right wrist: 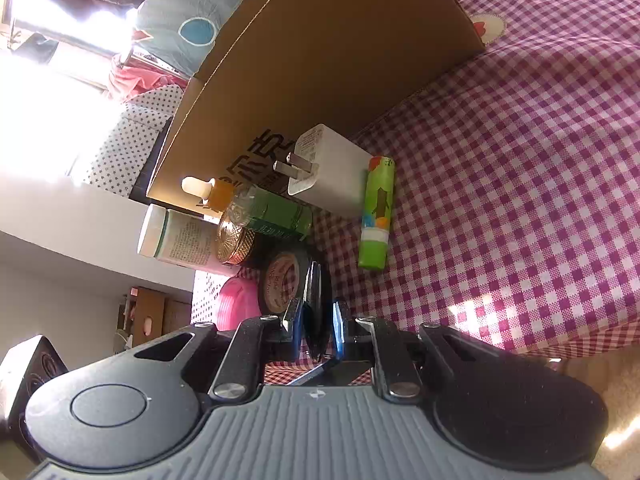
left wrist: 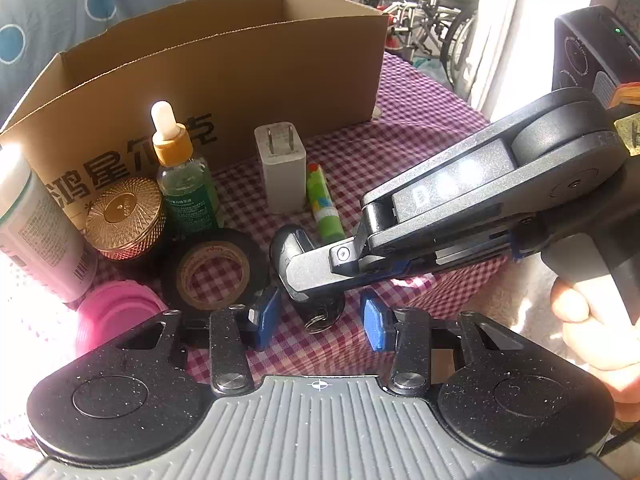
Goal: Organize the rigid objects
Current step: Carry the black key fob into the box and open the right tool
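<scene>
Where sunlight cuts across it, the worktop's purple-and-white checked cloth (left wrist: 420, 136) glares; wheelchairs (left wrist: 432, 8) are parked behind, a blue dotted fabric (left wrist: 100, 0) hangs at the back. Open brown cardboard box (left wrist: 224, 64) sits well beyond both jaws. Right gripper (right wrist: 316, 330) is rolled sideways, reaching in low, jaws narrow and clamped on the black oval key fob (left wrist: 292, 252) resting on the cloth. Left gripper (left wrist: 316, 320) hovers just short of it, jaws wide, nothing between them. Just past the fob: black tape roll (left wrist: 214, 270), green glue stick (left wrist: 324, 204), white plug charger (left wrist: 282, 168), green dropper bottle (left wrist: 184, 184).
</scene>
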`<state>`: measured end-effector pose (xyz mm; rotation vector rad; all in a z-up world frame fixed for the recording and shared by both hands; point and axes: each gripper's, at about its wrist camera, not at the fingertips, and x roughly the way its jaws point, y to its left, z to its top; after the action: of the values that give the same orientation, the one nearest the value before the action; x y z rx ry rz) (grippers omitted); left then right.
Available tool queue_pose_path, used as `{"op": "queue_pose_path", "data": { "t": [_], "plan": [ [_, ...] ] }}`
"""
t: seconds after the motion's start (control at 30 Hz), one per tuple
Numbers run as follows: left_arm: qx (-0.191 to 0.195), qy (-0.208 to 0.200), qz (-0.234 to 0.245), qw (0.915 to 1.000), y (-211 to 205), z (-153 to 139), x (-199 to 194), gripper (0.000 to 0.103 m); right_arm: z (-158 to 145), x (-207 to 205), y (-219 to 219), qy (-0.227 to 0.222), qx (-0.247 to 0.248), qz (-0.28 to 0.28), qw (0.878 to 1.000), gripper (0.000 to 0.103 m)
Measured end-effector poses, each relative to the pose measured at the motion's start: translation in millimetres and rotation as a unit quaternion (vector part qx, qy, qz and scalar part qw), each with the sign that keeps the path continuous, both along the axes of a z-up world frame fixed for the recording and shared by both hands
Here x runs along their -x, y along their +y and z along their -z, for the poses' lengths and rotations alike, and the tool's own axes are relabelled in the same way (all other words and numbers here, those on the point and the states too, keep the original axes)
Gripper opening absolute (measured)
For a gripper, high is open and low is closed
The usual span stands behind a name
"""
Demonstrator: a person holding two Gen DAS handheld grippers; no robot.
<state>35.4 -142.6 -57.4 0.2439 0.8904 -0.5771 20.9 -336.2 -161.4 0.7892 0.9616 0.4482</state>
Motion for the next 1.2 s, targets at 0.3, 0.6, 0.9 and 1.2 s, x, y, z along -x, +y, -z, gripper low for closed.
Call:
{"op": "queue_pose_path", "data": {
  "t": [0.3,0.6,0.9,1.2],
  "plan": [
    [0.014,-0.045,0.005,0.9989,10.5,-32.1,22.2,0.041,-32.2,31.4,6.1,-0.042,-0.005,-0.001,0.999,0.016],
    [0.049,-0.136,-0.024,0.9892,43.4,-109.0,11.6,0.042,-130.8,13.4,40.3,-0.156,0.012,-0.035,0.987,0.016],
    [0.057,-0.115,-0.073,0.9891,69.4,-153.6,-74.0,0.043,-194.7,-96.9,82.4,-0.156,0.033,-0.101,0.982,0.016],
    [0.015,-0.045,-0.11,0.9928,71.4,-126.5,-169.4,0.043,-165.2,-238.6,104.9,-0.031,0.04,-0.116,0.992,0.016]
  ]
}}
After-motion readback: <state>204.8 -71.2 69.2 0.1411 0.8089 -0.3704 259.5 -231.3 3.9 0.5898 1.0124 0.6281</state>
